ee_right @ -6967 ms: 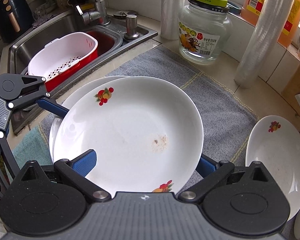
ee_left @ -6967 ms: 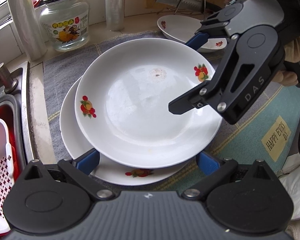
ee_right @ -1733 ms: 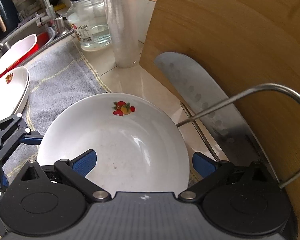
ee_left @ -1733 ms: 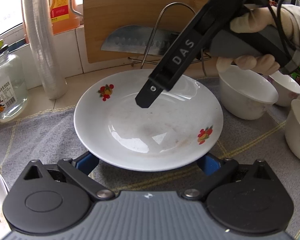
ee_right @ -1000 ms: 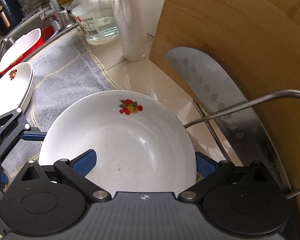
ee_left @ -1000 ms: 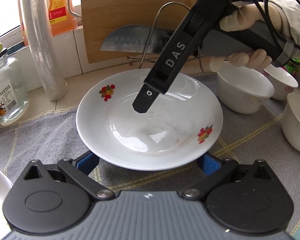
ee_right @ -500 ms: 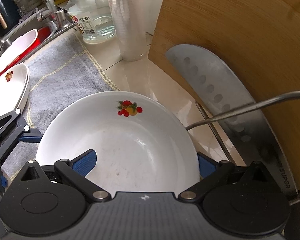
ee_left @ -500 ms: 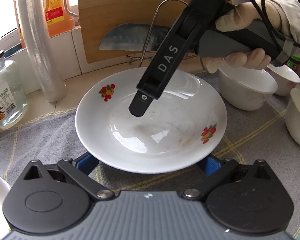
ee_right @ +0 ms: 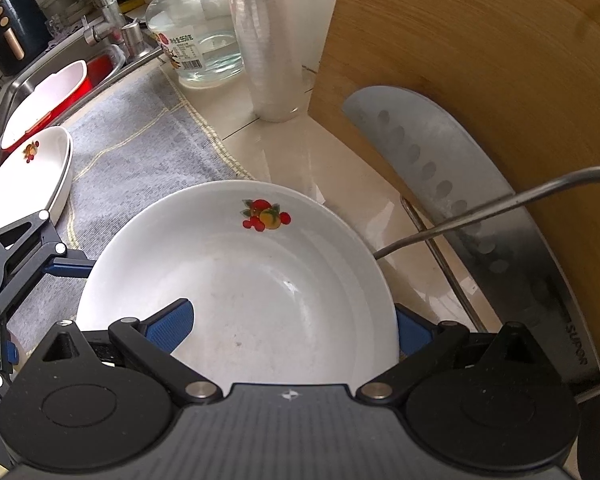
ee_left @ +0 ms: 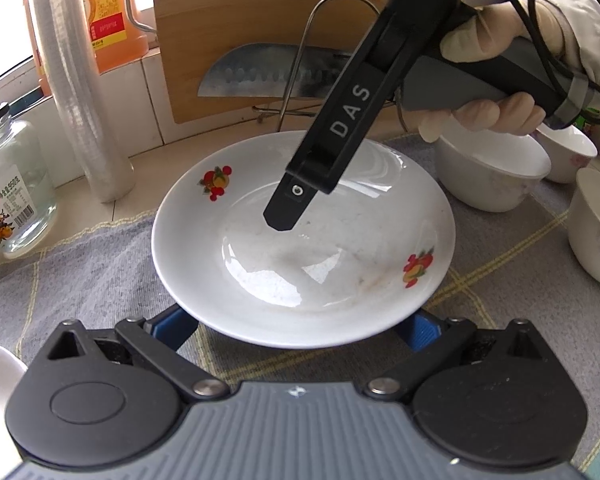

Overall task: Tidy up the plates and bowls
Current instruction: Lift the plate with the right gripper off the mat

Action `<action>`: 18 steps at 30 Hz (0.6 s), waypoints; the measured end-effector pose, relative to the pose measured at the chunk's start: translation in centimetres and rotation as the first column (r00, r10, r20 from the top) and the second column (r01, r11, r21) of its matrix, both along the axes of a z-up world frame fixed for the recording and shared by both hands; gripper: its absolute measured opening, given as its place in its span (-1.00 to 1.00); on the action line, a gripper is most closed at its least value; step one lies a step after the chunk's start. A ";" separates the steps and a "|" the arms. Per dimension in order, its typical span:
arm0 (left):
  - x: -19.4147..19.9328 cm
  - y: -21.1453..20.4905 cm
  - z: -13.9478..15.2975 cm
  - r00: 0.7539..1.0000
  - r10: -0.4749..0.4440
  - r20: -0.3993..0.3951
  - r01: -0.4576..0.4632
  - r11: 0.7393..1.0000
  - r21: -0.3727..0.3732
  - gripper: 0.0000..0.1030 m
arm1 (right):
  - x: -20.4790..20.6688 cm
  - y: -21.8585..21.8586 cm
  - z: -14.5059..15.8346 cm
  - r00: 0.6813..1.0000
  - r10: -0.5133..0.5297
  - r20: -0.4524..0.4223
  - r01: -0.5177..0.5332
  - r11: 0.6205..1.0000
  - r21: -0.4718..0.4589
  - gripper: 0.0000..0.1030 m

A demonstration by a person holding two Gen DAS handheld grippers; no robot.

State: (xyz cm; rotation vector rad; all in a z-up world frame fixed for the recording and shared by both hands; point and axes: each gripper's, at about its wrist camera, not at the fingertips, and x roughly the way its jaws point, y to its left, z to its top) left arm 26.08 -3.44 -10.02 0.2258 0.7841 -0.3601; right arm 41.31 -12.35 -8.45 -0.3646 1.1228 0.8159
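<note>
The white plate [ee_left: 304, 248] with fruit prints lies on the grey woven cloth [ee_left: 80, 264] that covers the table [ee_right: 300, 148], in front of the wooden cutting board [ee_right: 480, 92]. It holds no food; faint brown smears mark its glossy centre.

The left claw [ee_left: 300, 326] is spread wide, one blue pad at each side of the plate's near rim. The rim hides the pad tips, so contact cannot be confirmed.

The right claw [ee_right: 292, 326] is also spread: its left blue pad lies over the plate's inner surface, its right pad outside the rim. Whether either pad touches the glaze cannot be told. In the left wrist view, one black finger of the right claw points down over the plate's centre, held by a gloved hand [ee_left: 488, 76].

Three white bowls [ee_left: 492, 172] stand on the cloth to the right; two are cut off or partly hidden, and their contents cannot be seen.

A steel cleaver [ee_right: 452, 200] leans on the board behind a wire rack [ee_right: 500, 204]. A glass jar [ee_right: 196, 40] holds clear liquid. Stacked plates [ee_right: 32, 176] lie near the sink, where a white-and-red basket [ee_right: 48, 100] sits.
</note>
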 end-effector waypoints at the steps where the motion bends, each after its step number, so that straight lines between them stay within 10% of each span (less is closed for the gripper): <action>1: 0.2 0.0 0.0 1.000 0.002 -0.003 -0.002 1.000 0.000 0.98 | 0.0 0.0 0.0 1.000 0.000 -0.001 0.000 1.000 0.002 1.00; 18: -1.4 0.2 1.1 1.000 0.026 0.010 -0.026 1.000 -0.011 0.98 | -2.1 0.2 2.1 1.000 0.023 0.021 -0.023 1.000 0.014 1.00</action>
